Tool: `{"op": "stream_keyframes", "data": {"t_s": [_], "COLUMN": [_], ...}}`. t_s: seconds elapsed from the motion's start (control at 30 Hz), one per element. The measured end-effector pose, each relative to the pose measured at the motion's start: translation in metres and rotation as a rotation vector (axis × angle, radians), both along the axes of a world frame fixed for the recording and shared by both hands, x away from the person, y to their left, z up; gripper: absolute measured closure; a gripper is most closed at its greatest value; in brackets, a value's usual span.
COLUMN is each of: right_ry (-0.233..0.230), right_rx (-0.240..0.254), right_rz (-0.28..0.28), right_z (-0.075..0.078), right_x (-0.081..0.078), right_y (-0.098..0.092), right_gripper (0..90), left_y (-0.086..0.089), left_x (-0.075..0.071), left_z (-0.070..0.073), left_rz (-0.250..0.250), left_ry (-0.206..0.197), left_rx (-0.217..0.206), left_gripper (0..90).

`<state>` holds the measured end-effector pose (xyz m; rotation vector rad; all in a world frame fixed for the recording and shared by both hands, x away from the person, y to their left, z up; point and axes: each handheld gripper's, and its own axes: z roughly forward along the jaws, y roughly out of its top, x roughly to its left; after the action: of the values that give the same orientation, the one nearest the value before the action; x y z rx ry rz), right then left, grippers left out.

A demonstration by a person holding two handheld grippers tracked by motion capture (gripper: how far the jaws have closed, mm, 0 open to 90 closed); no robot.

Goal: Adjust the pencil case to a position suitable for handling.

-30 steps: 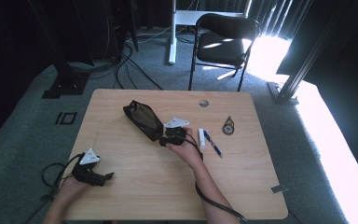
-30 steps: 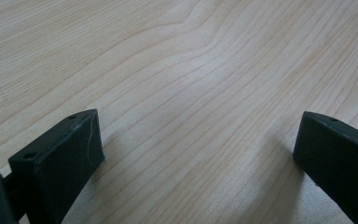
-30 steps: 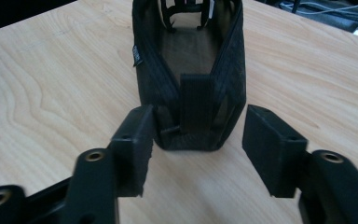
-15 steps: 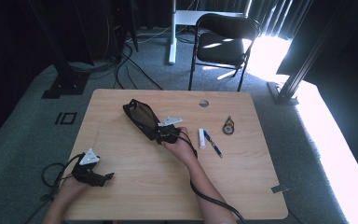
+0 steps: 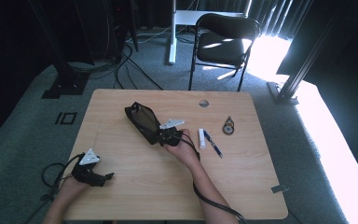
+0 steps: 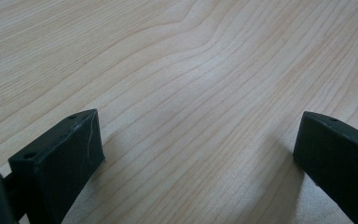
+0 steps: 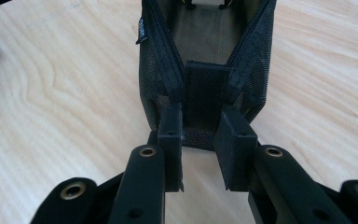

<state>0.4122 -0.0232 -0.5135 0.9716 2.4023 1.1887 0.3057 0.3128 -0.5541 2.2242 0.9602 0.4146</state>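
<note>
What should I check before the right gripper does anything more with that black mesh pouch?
1. Right gripper jaws on the black mesh pouch: they have just been closing, now pinching its end tab. Ok.
2. Pouch zipper open: gaping in the right gripper view. Ok.
3. Left gripper free: jaws wide apart over bare table. Ok.
4. White tube and pen within reach beside the right hand. Ok.
5. Pouch contents: cannot tell.

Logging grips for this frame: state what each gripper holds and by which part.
The right gripper has just been closing its fingers on the black mesh pouch, pinching the fabric tab at its near end. The left gripper holds nothing; it is open over the table.
</note>
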Motion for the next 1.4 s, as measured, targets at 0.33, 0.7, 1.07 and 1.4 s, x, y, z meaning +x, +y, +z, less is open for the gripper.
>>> {"op": "stream_keyframes", "data": {"t_s": [0.33, 0.7, 1.07, 1.4], "right_ry": [0.013, 0.030, 0.042, 0.043], "right_rx": [-0.019, -0.024, -0.018, -0.023], "right_rz": [0.022, 0.032, 0.028, 0.025], "right_z": [-0.001, -0.001, -0.002, -0.004], "right_x": [-0.027, -0.062, -0.091, -0.113], "right_y": [-0.030, -0.063, -0.090, -0.113], "right_gripper": [72.8, 72.8, 72.8, 72.8], "left_y": [0.000, 0.000, 0.000, 0.000], "left_x": [0.000, 0.000, 0.000, 0.000], "left_z": [0.000, 0.000, 0.000, 0.000], "left_rz": [0.001, 0.000, 0.001, -0.001], "left_ry": [0.000, 0.000, 0.000, -0.001], "left_rx": [-0.001, 0.000, -0.002, 0.002], "left_gripper": [1.6, 1.6, 1.6, 1.6]}}
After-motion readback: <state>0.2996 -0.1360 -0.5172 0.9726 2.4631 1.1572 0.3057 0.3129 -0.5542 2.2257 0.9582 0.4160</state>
